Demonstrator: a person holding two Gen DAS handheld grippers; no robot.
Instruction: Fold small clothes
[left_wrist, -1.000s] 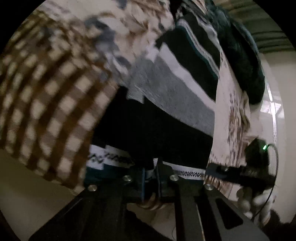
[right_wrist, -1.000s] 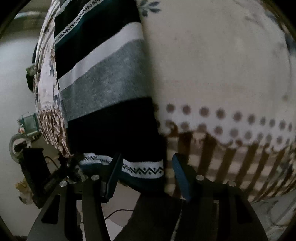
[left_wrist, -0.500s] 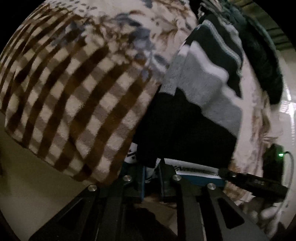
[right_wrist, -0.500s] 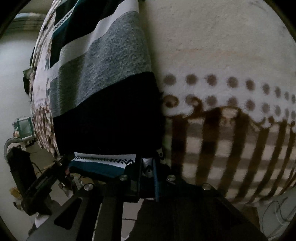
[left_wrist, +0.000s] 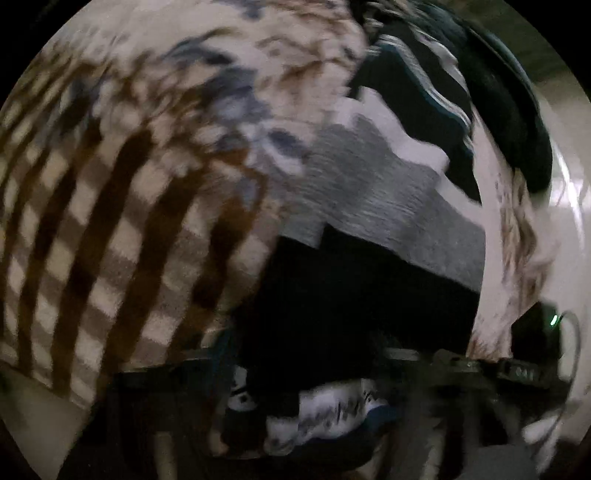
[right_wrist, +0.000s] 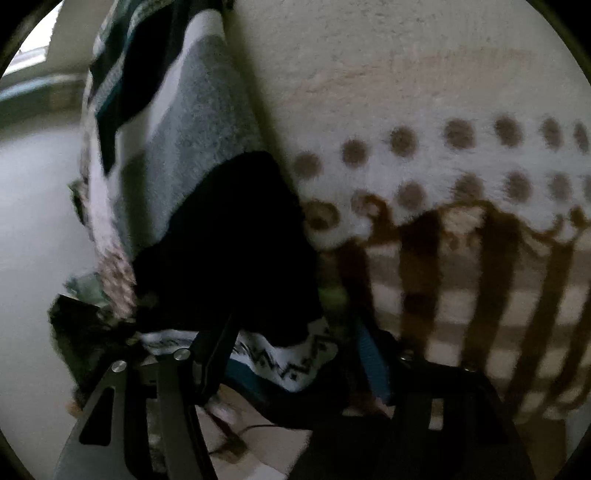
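Note:
A striped knit garment (left_wrist: 369, 258) in black, grey, white and teal lies on a patterned blanket. It also shows in the right wrist view (right_wrist: 207, 229). Its white hem with a zigzag pattern (right_wrist: 288, 354) hangs over the blanket's edge. My left gripper (left_wrist: 306, 373) looks open, its jaws spread on either side of the hem (left_wrist: 325, 410); the view is blurred. My right gripper (right_wrist: 291, 354) is open, with one finger (right_wrist: 218, 350) left of the hem corner and the blue-padded finger (right_wrist: 369, 354) right of it.
The brown-and-cream checked blanket (left_wrist: 110, 240) covers the surface, with a dotted border (right_wrist: 461, 158) in the right wrist view. A dark garment (left_wrist: 517, 122) lies at the far end. Pale floor (right_wrist: 33, 221) is at the left. The other gripper (left_wrist: 524, 373) shows at the right.
Both grippers were shut on the garment's hem half a second ago. Now both have opened and the hem lies loose between the fingers. The left view has gone blurry with motion.

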